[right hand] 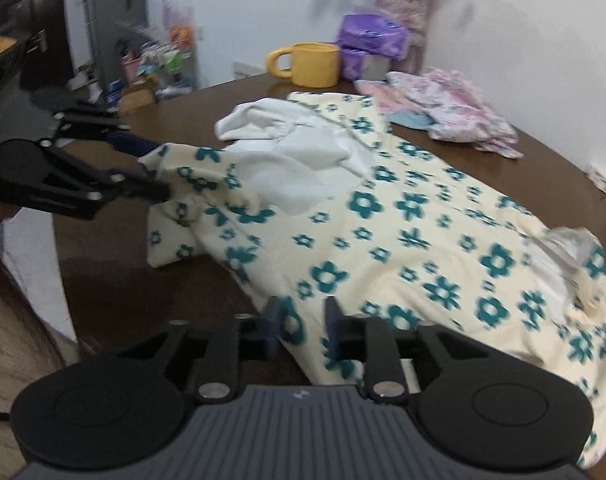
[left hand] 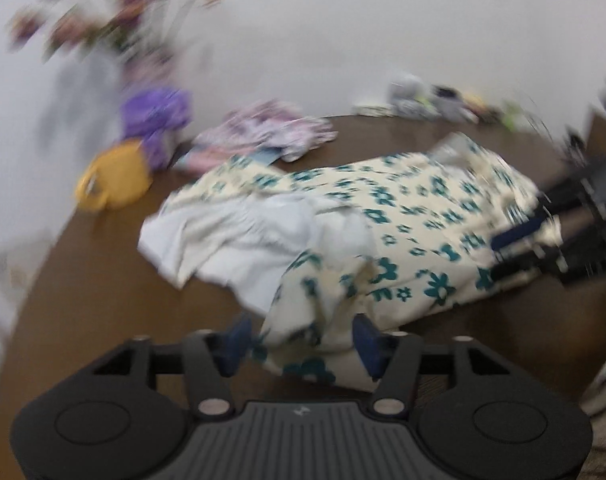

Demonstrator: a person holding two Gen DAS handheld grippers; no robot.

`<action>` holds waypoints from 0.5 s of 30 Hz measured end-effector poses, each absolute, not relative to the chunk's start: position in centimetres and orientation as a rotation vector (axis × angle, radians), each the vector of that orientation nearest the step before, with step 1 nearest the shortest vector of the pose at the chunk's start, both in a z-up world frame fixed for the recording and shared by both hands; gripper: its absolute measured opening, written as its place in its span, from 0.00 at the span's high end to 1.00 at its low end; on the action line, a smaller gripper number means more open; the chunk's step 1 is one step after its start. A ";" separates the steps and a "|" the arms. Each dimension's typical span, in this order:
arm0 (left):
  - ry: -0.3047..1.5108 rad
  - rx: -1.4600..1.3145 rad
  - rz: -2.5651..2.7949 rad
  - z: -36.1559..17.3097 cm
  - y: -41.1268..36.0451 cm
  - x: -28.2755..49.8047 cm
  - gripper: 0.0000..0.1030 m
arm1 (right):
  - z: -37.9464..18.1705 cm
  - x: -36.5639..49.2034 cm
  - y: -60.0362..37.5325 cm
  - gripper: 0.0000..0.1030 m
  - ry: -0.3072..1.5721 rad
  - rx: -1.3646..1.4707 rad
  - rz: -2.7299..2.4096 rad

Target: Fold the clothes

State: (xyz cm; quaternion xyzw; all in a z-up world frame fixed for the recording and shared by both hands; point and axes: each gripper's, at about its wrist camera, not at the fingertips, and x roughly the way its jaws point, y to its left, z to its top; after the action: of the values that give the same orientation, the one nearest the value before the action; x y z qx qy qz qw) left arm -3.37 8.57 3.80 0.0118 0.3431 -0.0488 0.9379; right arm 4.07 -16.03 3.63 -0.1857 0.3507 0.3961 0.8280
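A cream garment with teal flowers (left hand: 403, 216) (right hand: 383, 220) lies spread and rumpled on the brown table (left hand: 103, 300) (right hand: 143, 280), with its white inner side (left hand: 231, 236) (right hand: 303, 152) turned up near the far end. My left gripper (left hand: 303, 340) (right hand: 155, 168) stands with its jaws wide apart, and a bunched corner of the garment sits loosely between them. My right gripper (right hand: 305, 324) is at the garment's near edge, jaws parted, the hem lying between the fingers without being pinched. In the blurred left wrist view the right gripper (left hand: 503, 248) shows at the garment's right edge.
A yellow mug (left hand: 115, 180) (right hand: 311, 64), a purple pack (left hand: 155, 120) (right hand: 371, 36) and a flower vase (right hand: 403, 4) stand at the table's back by the wall. Pink patterned clothes (left hand: 267, 132) (right hand: 447, 108) lie beyond the garment. The rounded table edge runs close to both grippers.
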 end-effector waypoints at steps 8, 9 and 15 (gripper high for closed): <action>0.775 -0.204 -0.065 2.4 8.4 -2.9 0.45 | 2.5 4.0 -18.9 0.63 0.759 -0.274 0.721; 0.782 -0.205 -0.056 2.2 8.1 -2.8 0.45 | 2.6 3.9 -18.8 0.63 0.754 -0.249 0.737; 0.799 -0.167 0.027 1.9 6.3 -3.3 0.45 | 2.7 3.4 -15.1 0.63 0.701 -0.231 0.882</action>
State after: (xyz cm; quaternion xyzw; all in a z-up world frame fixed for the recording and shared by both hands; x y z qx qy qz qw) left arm -3.26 6.29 1.89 -0.0814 0.3887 0.0132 0.9177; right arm 3.41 -15.08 2.73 -0.1093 0.3317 0.4173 0.8390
